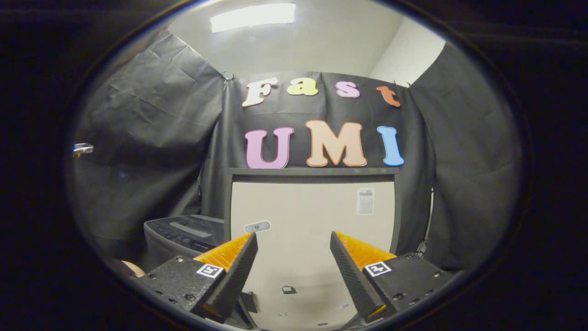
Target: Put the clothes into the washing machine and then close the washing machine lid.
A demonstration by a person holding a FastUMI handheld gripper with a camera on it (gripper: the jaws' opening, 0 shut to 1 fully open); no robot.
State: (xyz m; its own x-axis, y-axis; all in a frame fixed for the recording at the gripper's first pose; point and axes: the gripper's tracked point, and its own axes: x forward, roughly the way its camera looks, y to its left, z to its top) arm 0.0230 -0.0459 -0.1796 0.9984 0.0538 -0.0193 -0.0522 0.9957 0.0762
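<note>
The washing machine's lid (312, 207) stands raised just ahead of me, a pale panel in a dark frame with a white sticker (365, 201) near its top right corner. The machine's dark grey control panel (183, 232) lies to the left of the lid, beyond my left finger. My gripper (293, 235) is open, its two fingers wide apart with nothing between them, and the lid's pale face shows through the gap. A small dark latch (288, 289) sits low on the lid, between the fingers.
Black cloth walls close the booth on the left, back and right. A cable (427, 230) hangs down by the lid's right edge. A small pale rounded thing (132, 267) shows beside my left finger's base; what it is I cannot tell.
</note>
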